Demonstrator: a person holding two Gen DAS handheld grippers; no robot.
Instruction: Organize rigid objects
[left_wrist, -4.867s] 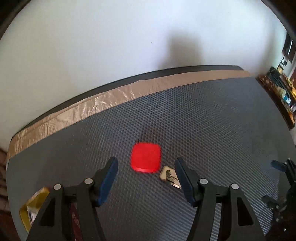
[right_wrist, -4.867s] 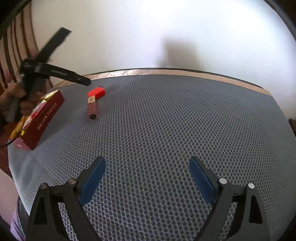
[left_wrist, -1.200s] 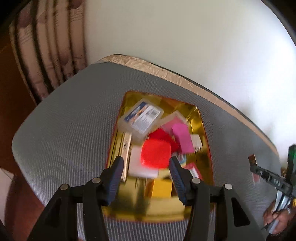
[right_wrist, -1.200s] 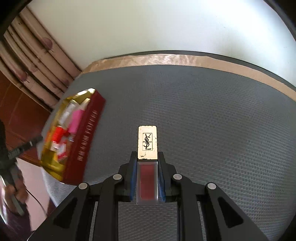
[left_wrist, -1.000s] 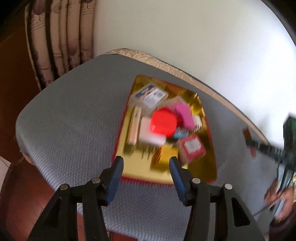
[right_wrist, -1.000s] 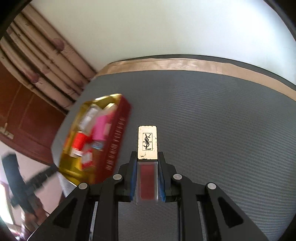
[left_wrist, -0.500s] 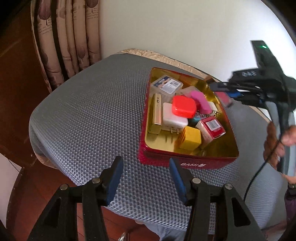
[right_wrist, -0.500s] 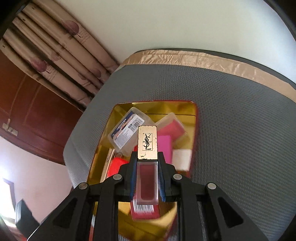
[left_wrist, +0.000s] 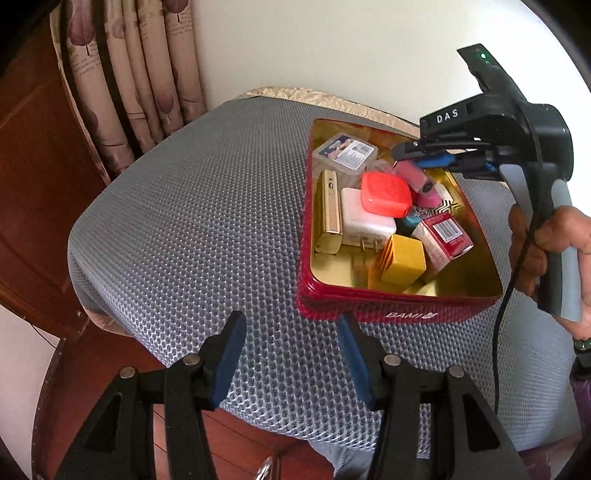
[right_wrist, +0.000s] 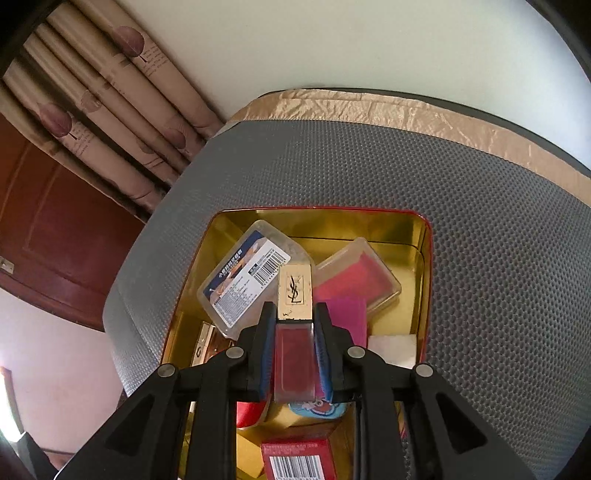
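A red tin (left_wrist: 399, 301) with a gold inside sits on the grey mesh table, and several small items lie in it. Among them are a red square case (left_wrist: 386, 194), a clear labelled box (right_wrist: 245, 280), a white charger (left_wrist: 364, 218) and a yellow cube (left_wrist: 402, 260). My right gripper (right_wrist: 294, 308) hangs over the tin's far half, shut on a gold-capped lip gloss (right_wrist: 294, 291) that is slightly tilted. My left gripper (left_wrist: 289, 325) is open and holds nothing. It hovers over the table's near edge, just in front of the tin's left corner.
Patterned curtains (left_wrist: 129, 74) and dark wooden panels (left_wrist: 33, 184) lie beyond the table's left edge. A beige tape strip (right_wrist: 443, 114) runs along the far edge by the white wall. A person's hand (left_wrist: 535, 243) grips the right tool's handle beside the tin.
The red case has left my left gripper and lies in the tin, and that gripper has drawn back. My right gripper has carried the lip gloss leftwards until it is over the tin.
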